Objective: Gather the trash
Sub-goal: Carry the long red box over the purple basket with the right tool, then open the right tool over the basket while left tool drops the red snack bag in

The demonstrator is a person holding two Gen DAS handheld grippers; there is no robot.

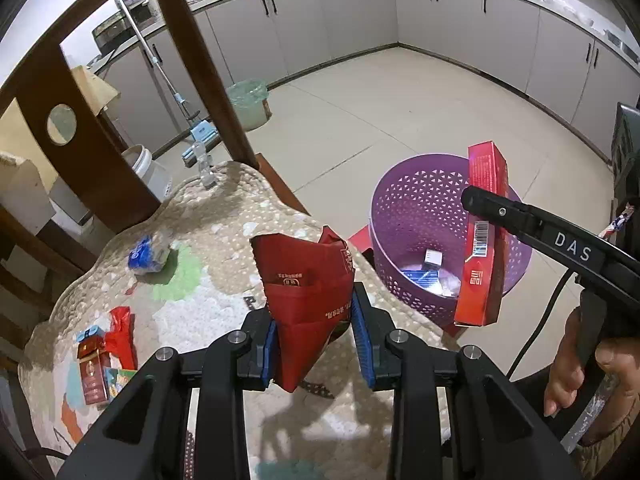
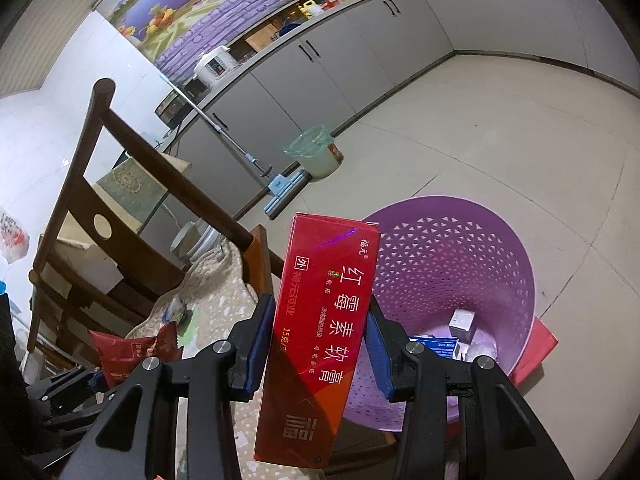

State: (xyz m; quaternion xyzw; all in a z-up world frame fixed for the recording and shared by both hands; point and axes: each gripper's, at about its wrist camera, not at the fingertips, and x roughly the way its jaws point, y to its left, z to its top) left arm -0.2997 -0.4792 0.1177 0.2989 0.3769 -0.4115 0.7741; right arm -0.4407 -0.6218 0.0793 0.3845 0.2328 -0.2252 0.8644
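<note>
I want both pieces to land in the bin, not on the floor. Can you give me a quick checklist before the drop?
1. Right claw grips the long red cardboard box: ok, pads press both sides.
2. Left claw grips the crumpled red paper packet: ok.
3. Purple perforated plastic basket upright, mouth open: ok.
4. Room left in basket: ok, only a few small packs at the bottom.
5. Box over the basket mouth: cannot tell; it appears near the rim.
6. Packet over the basket: not ok, it is above the patterned cushion beside the basket.
</note>
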